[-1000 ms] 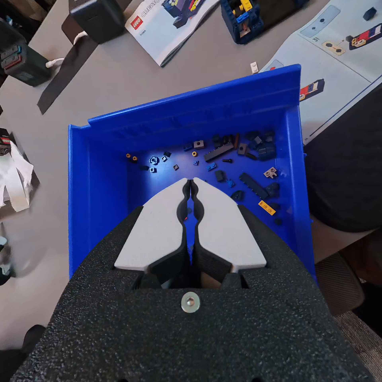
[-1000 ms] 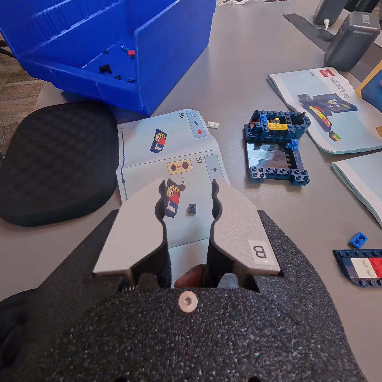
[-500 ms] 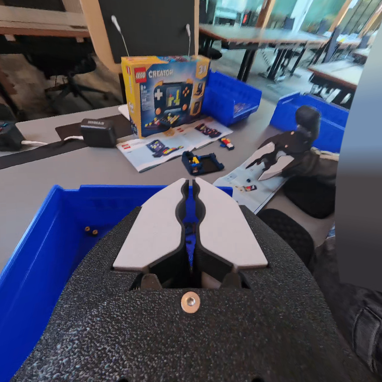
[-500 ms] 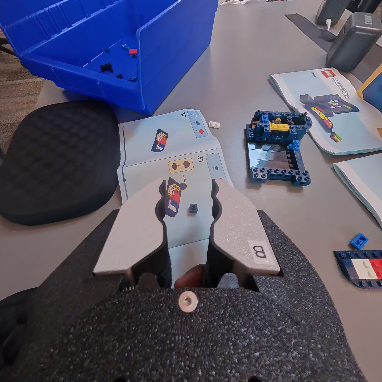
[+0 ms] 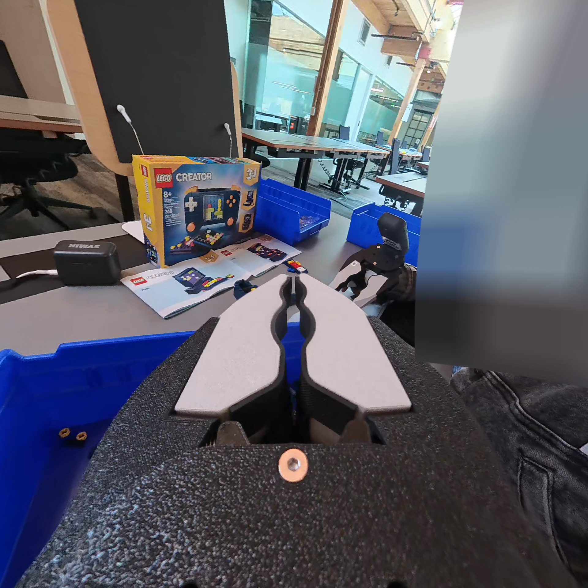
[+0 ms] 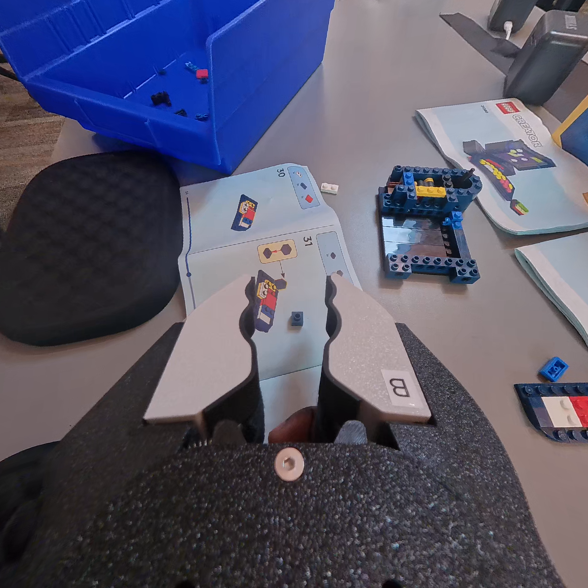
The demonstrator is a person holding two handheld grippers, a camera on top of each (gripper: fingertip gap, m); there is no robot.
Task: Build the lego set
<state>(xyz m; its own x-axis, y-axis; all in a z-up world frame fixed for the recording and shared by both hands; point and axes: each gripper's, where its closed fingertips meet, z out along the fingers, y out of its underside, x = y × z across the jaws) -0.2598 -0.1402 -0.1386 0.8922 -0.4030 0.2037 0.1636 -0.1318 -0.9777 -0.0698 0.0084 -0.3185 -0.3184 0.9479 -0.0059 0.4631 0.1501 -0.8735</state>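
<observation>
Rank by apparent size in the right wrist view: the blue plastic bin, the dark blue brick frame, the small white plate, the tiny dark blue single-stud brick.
1. Blue plastic bin
2. Dark blue brick frame
3-4. Small white plate and tiny dark blue single-stud brick look alike; the brick lies nearer the camera, so unranked.

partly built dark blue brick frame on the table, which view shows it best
The right wrist view: the dark blue brick frame lies in full sight, studs, glossy floor and yellow brick plain. In the left wrist view only a corner of it shows, beside the left gripper's jaws.
</observation>
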